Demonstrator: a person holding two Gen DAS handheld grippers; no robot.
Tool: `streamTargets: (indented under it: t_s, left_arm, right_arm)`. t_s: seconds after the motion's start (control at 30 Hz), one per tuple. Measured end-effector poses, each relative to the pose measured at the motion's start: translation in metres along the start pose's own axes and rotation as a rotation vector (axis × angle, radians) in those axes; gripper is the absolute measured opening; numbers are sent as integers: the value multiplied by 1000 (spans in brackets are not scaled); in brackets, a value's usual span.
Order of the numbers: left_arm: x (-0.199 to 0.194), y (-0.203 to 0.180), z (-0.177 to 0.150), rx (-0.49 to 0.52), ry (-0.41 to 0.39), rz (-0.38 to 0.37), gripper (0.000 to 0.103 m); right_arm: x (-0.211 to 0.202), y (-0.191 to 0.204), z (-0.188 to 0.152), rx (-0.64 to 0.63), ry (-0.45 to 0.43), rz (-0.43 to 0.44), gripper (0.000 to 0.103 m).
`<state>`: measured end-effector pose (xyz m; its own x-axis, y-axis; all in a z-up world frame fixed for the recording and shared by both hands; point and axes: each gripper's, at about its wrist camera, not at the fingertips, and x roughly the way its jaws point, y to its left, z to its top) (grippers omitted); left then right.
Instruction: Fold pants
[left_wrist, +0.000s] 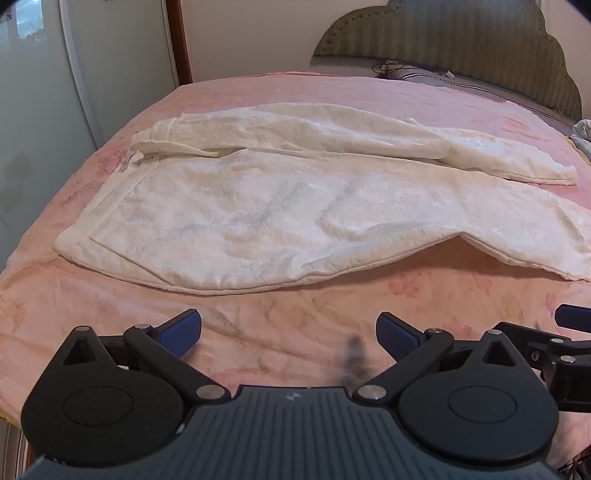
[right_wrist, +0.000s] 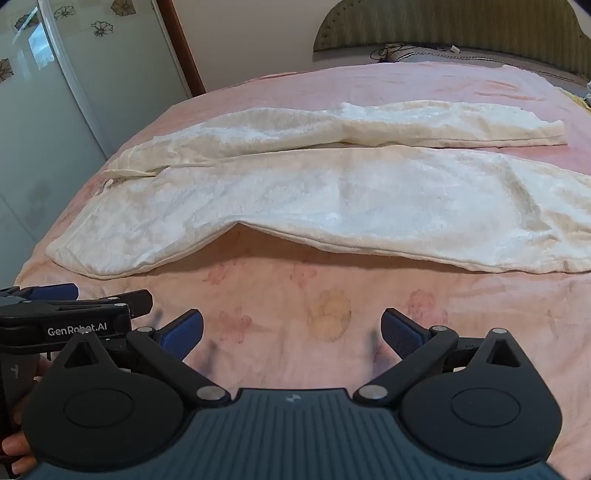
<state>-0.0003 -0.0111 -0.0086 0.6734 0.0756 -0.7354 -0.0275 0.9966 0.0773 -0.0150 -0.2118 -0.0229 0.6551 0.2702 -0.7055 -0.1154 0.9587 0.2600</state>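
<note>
your left gripper (left_wrist: 289, 334) and right gripper (right_wrist: 291, 332) both gape wide, empty, above the pink floral bedspread (left_wrist: 314, 306), near the cream fleece pants (left_wrist: 258, 206) lying flat.

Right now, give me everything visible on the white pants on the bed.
The cream-white, fuzzy fleece pants lie spread lengthwise on the pink floral bedspread, waistband at the left, legs running right. The far leg is narrower, its hemmed cuff visible; the near leg is wide, with a humped near edge casting shadow. Wrinkled, unfolded. Only the bedspread touches them.
</note>
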Motion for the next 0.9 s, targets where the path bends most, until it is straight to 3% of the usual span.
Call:
streamTargets:
  t_s: [0.9]
  left_arm:
    - [2,1,0,1,2,-3,102]
  right_arm:
    - [1,0,2,-2,-7,4,103]
